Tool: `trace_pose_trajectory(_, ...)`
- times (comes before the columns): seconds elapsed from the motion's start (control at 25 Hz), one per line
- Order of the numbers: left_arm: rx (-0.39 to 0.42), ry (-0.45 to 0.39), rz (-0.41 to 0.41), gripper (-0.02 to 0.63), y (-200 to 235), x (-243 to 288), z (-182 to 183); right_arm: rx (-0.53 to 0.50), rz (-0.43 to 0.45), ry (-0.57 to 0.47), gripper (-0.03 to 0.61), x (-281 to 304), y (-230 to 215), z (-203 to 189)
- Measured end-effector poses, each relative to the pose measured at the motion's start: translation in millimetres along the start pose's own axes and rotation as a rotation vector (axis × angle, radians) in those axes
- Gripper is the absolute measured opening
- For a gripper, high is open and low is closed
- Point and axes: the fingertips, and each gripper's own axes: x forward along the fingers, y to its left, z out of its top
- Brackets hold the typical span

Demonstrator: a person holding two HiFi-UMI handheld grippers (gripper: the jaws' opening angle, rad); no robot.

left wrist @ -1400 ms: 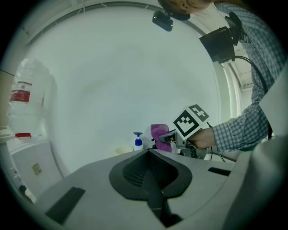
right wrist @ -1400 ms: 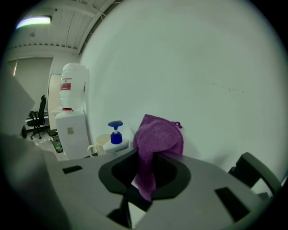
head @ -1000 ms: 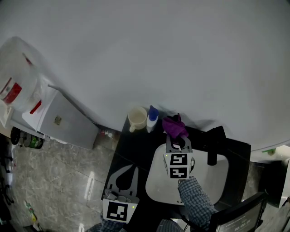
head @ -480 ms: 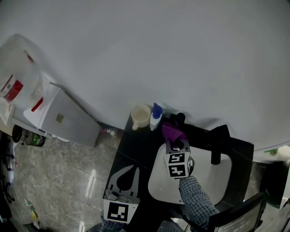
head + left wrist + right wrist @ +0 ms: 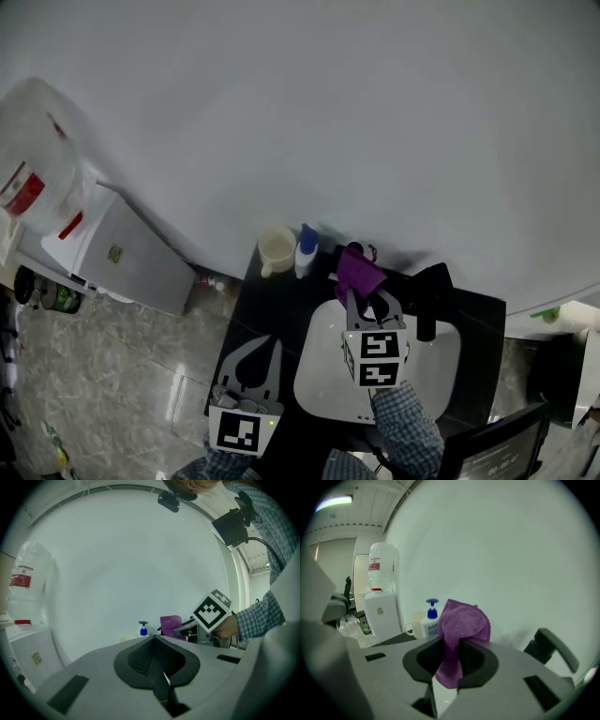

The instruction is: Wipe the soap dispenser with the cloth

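Near the counter's (image 5: 272, 305) front-left edge the left gripper (image 5: 153, 643) is closed on nothing; over the basin (image 5: 323, 380) the right gripper (image 5: 451, 656) pinches the soft, limp cloth (image 5: 464, 620); the soap dispenser (image 5: 429, 620) at the far-left corner looks light and tippy, best steadied by its body

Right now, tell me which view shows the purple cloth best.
Right gripper view: the cloth fills the centre, pinched in the right tool. Head view shows it small; left gripper view, a distant purple patch.

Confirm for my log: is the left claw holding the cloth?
No, the left claw is shut on nothing; the purple cloth is pinched in the right claw.
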Motion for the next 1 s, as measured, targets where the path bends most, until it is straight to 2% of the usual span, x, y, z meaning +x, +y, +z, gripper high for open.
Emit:
trace_pose_trajectory(0.16,0.015,-0.020,-0.008,0.002,-0.9,-0.3,7.0,0.015,-0.038,-0.068,0.078,1.2,-12.7,42.6)
trace_pose_trajectory(0.32,0.027,-0.012,0.000,0.002,4.5,-5.0,6.2,-0.001,-0.034,-0.040,0.078,27.0,-6.8,46.7)
trace_pose_trajectory(0.52,0.008,0.012,0.034,0.002,18.3,-17.3,-1.8,-0.098,-0.015,0.005,0.078,48.5,21.7,22.6)
trace_pose_trajectory(0.76,-0.008,0.037,0.068,0.002,31.5,-27.0,-13.6,-0.085,0.005,0.093,0.078,64.8,37.4,-26.7)
trace_pose_trajectory(1.0,-0.021,0.049,0.076,0.002,33.2,-30.6,-21.8,-0.064,-0.011,0.178,0.078,69.0,25.4,-70.1)
